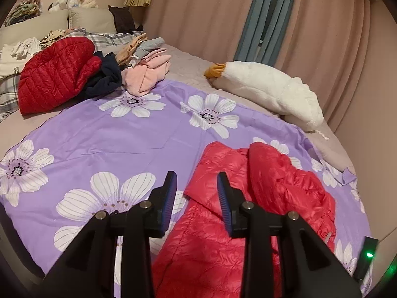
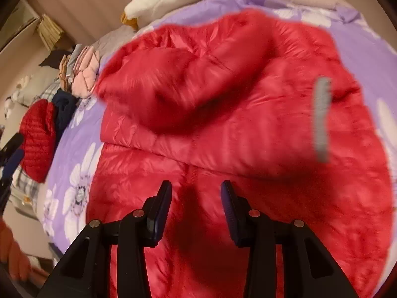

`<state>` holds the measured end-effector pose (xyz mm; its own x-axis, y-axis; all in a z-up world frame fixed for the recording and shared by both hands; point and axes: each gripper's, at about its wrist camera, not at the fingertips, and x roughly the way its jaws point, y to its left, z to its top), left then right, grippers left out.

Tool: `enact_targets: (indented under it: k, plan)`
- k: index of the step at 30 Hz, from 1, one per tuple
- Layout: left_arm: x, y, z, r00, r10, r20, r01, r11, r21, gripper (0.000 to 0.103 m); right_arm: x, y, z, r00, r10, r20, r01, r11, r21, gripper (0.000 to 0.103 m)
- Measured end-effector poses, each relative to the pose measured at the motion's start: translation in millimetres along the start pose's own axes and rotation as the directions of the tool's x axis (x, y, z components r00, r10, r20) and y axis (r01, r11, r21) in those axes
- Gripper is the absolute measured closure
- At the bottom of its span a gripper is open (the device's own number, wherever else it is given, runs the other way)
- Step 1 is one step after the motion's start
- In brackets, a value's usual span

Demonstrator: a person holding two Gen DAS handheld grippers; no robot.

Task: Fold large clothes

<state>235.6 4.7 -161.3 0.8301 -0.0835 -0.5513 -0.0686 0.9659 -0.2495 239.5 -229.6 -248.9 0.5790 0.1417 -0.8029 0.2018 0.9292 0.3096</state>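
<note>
Looking through the left wrist camera first: the left hand-held gripper [image 1: 197, 181] hangs over the bed with its jaws apart and nothing between them. A bright red puffer jacket [image 1: 223, 223] lies crumpled on a purple flowered sheet [image 1: 111, 134], running from dead centre out to about 4 o'clock, its near edge right under the fingertips. Up at 10 o'clock there's a darker red quilted jacket [image 1: 54, 74], with a navy garment [image 1: 106, 74] and a pink one [image 1: 146, 74] touching it in a pile. A white plush goose [image 1: 268, 87] sprawls at 2 o'clock, near the curtain [image 1: 198, 12].

Right wrist camera is pretty blurry. The right hand-held gripper [image 2: 196, 188] points down at the same bright red puffer jacket [image 2: 223, 114], jaws spread and empty, hovering just above the fabric. The jacket fills most of the view, with a grey strip [image 2: 321, 119] on it at 3 o'clock. The darker red jacket [image 2: 37, 139] shows at 9 o'clock and the goose [image 2: 161, 2] at 12.
</note>
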Motion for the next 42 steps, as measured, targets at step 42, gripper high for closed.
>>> enact_targets:
  k: [42]
  plan:
    - [165,-58,-51,0.965,-0.107,-0.238,0.151,0.972,0.179,0.052,79,-36,80,0.942,-0.252,0.223,0.241,0.967,0.078,0.1]
